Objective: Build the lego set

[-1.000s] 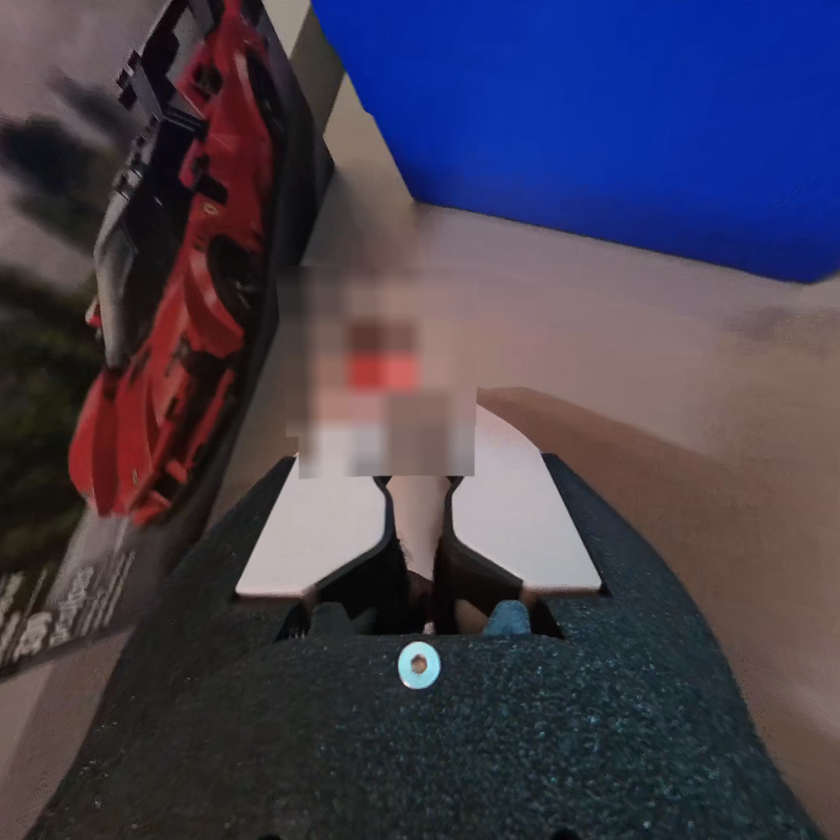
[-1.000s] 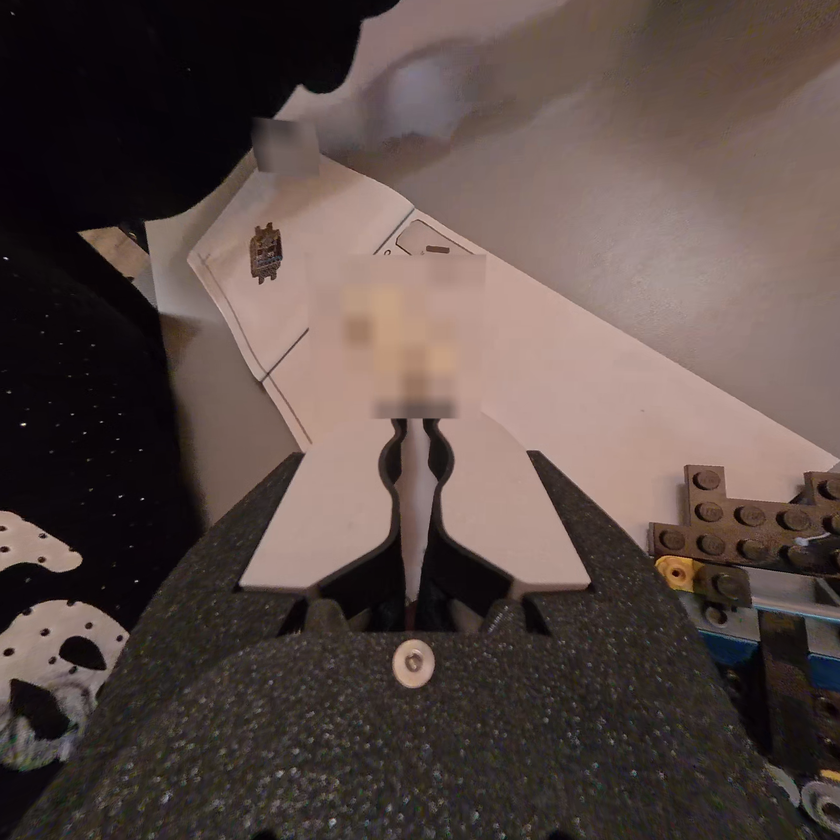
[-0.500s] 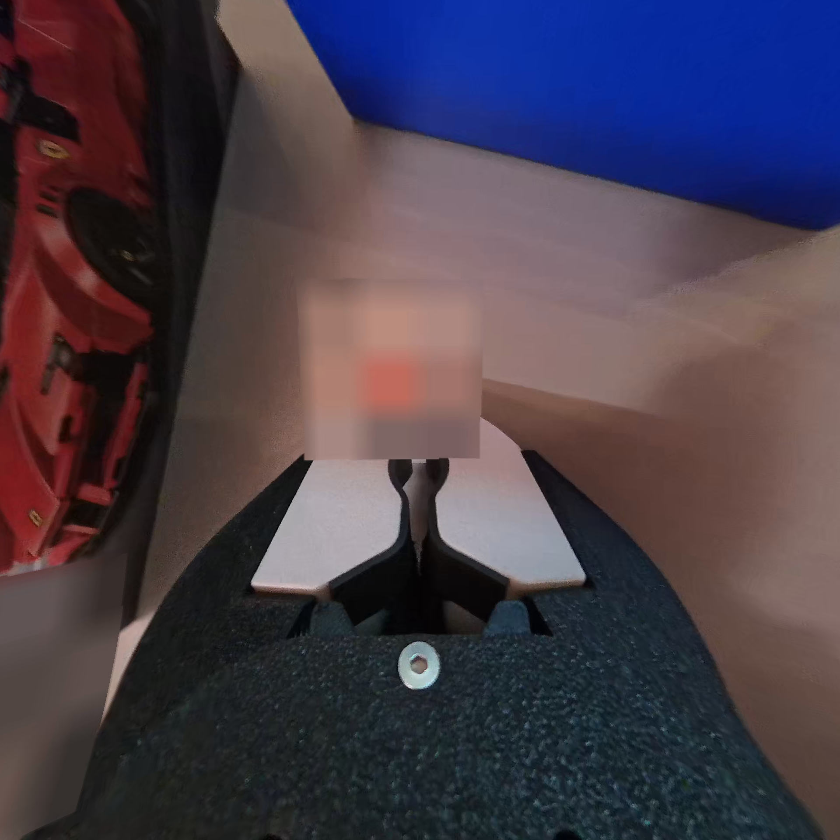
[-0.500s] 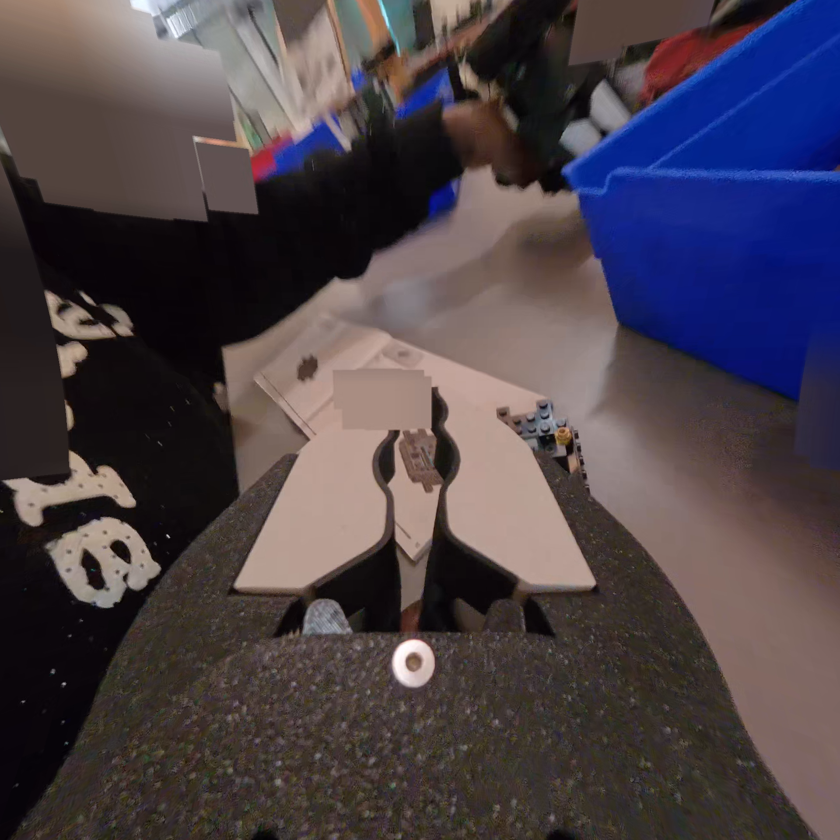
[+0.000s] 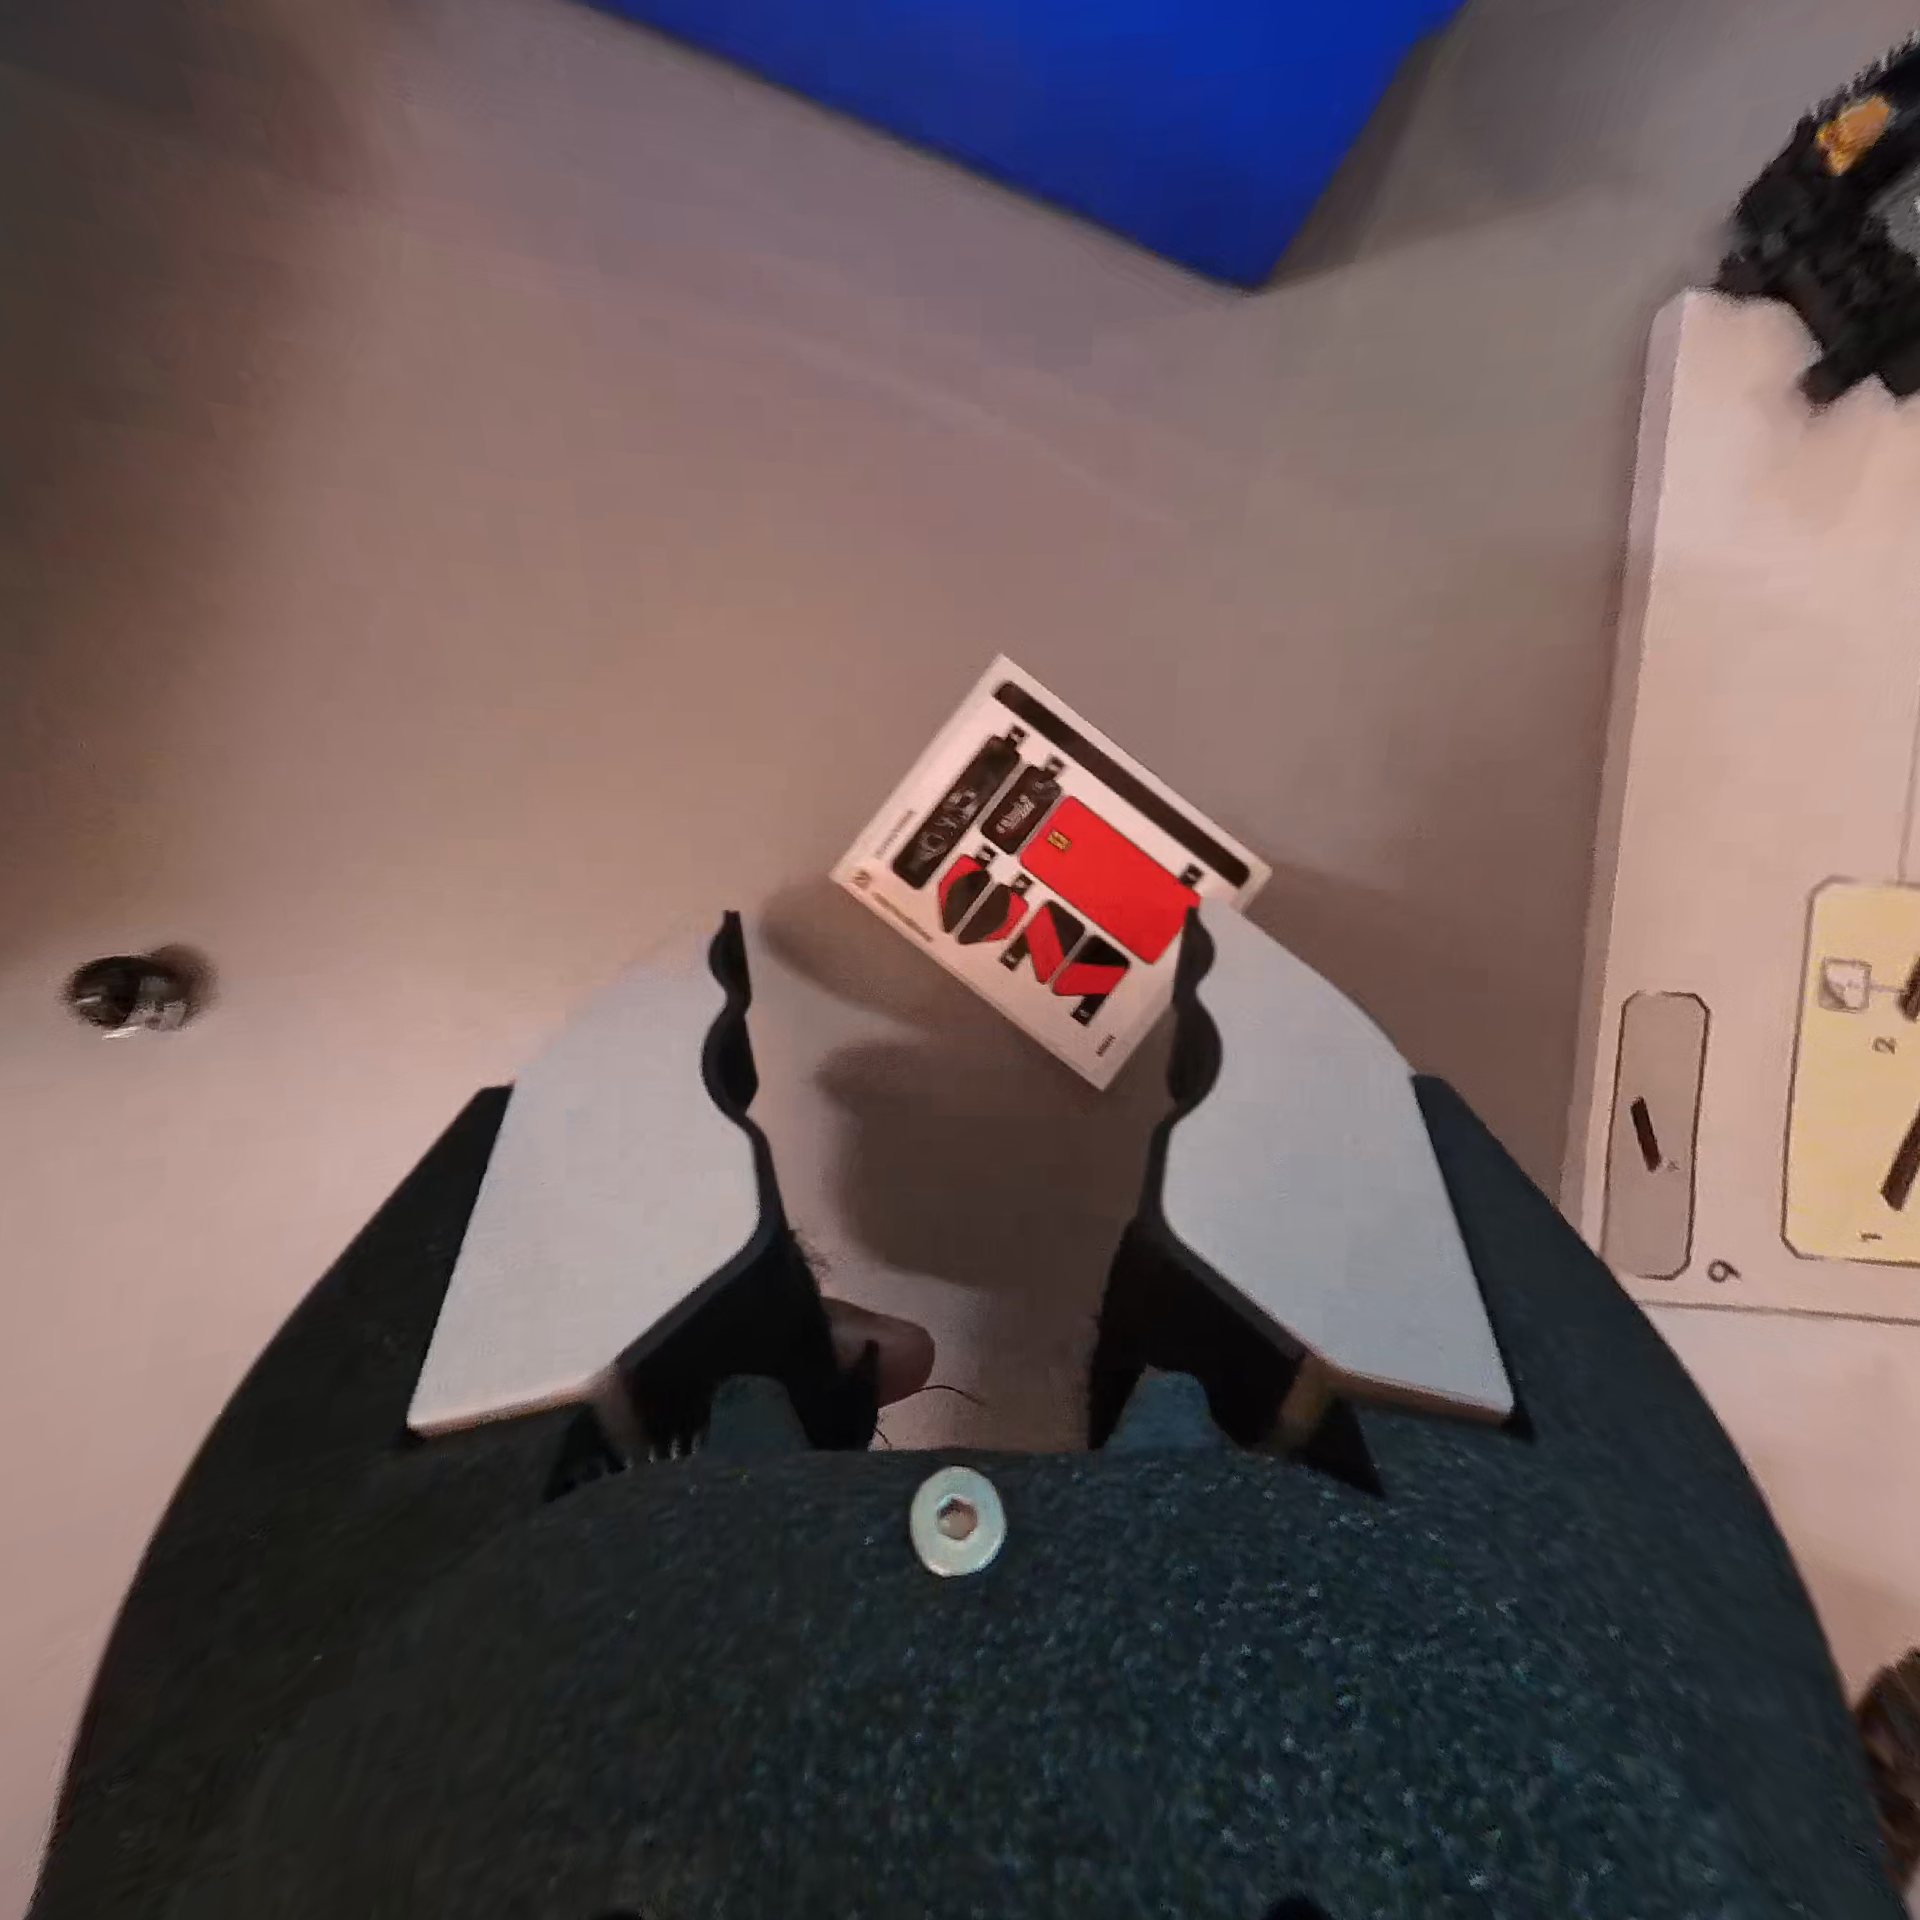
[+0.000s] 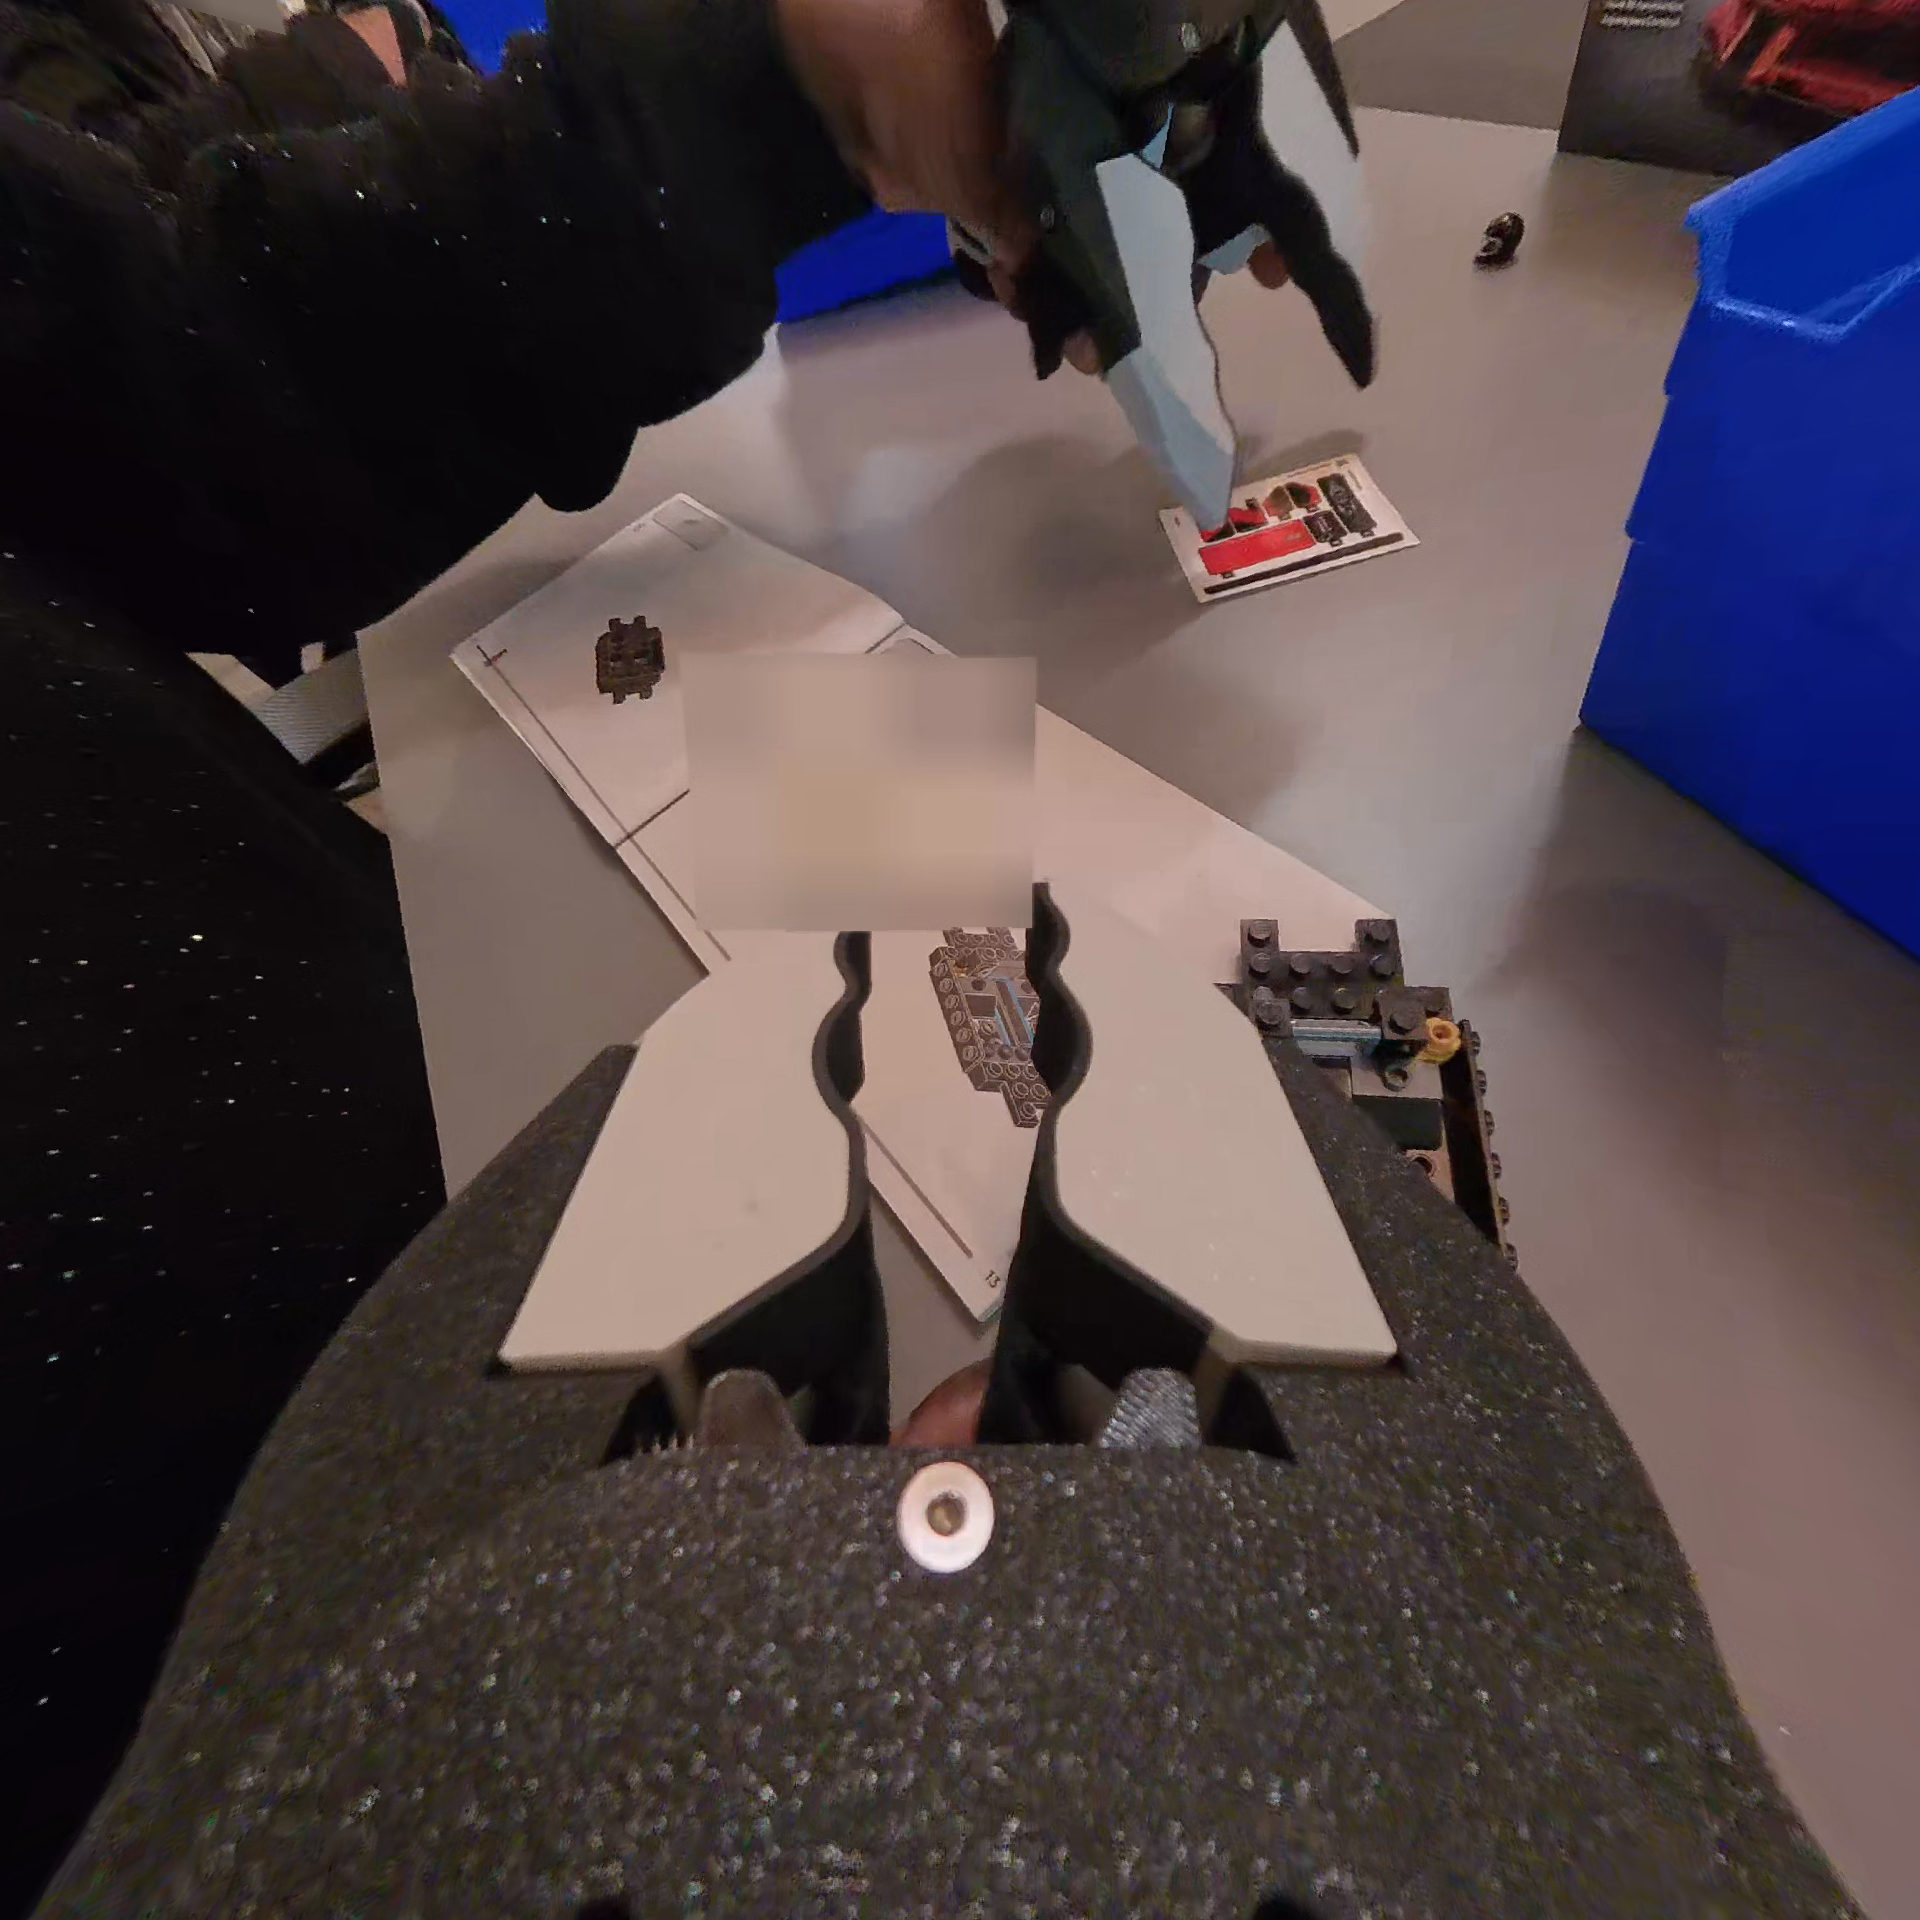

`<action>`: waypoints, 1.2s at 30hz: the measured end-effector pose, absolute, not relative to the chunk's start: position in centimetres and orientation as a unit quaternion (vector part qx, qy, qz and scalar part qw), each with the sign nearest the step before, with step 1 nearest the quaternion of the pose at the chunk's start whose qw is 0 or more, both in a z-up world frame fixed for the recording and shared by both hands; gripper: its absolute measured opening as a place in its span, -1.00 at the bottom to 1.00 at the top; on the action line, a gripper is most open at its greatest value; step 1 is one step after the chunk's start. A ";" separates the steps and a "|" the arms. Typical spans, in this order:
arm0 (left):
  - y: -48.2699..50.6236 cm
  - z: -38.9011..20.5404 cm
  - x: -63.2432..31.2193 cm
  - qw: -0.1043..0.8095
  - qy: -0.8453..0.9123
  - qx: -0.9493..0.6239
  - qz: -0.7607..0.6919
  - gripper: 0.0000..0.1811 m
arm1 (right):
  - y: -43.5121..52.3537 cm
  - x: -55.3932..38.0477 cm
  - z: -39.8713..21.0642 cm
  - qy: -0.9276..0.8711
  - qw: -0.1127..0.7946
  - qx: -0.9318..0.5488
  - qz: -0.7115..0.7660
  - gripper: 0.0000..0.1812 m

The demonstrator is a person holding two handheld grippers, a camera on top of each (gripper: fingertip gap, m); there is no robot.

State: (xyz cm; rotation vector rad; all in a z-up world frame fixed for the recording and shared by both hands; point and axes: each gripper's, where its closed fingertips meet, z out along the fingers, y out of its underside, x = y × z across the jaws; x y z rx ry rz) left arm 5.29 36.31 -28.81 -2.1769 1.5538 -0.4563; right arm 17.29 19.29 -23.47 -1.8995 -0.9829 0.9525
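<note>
My left gripper [image 5: 961,925] is open wide just above a small white sticker sheet [image 5: 1049,868] with red and black stickers, flat on the grey table. In the right wrist view one finger [image 6: 1184,436] of the left gripper [image 6: 1288,436] touches the near-left end of the sticker sheet [image 6: 1309,530]. My right gripper [image 6: 948,925] is open and empty, held above the open instruction booklet [image 6: 1143,862]. A dark partly built lego assembly [image 6: 1351,1008] lies just right of the right gripper's fingers, on the booklet's edge. It also shows blurred in the left wrist view [image 5: 1839,208].
A blue bin [image 6: 1787,520] stands at the right, also seen in the left wrist view [image 5: 1039,104]. A small dark piece [image 6: 1501,237] lies on the table beyond the sticker sheet. The set's box [image 6: 1662,73] stands at the back. The person's black sleeve [image 6: 416,260] crosses the left. Measured from the fingertips, the small dark piece [image 6: 1501,237] is 10 cm or so from the left gripper and 35 cm from the right. My left wrist view [image 5: 140,979] looks at it from another angle.
My left gripper swung down from facing the box and bin to the sticker sheet and opened wide. My right gripper drew back from the booklet and its jaws opened.
</note>
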 end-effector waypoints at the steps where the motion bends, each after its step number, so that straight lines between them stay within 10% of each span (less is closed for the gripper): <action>1: 35.8 -29.3 5.4 0.203 0.570 -0.778 -0.170 -0.10 | 19.2 17.2 -23.5 -0.389 0.391 -0.748 0.369 -0.68; 15: 36.3 -28.7 5.4 0.288 0.547 -0.752 -0.231 -0.76 | 20.2 15.9 -22.8 -0.383 0.411 -0.741 0.367 -0.70; 27: 25.3 -16.6 7.4 0.486 0.590 -0.617 -0.187 -0.66 | 24.3 7.1 -14.9 -0.297 0.457 -0.666 0.509 -0.61; 30: 22.9 -15.6 6.6 0.503 0.587 -0.613 -0.166 -0.57 | 22.1 5.6 -12.9 -0.319 0.457 -0.622 0.551 -0.97; 36: 18.2 -12.6 3.1 0.535 0.475 -0.642 -0.275 -0.39 | 18.2 3.9 -10.2 -0.377 0.465 -0.556 0.577 -1.00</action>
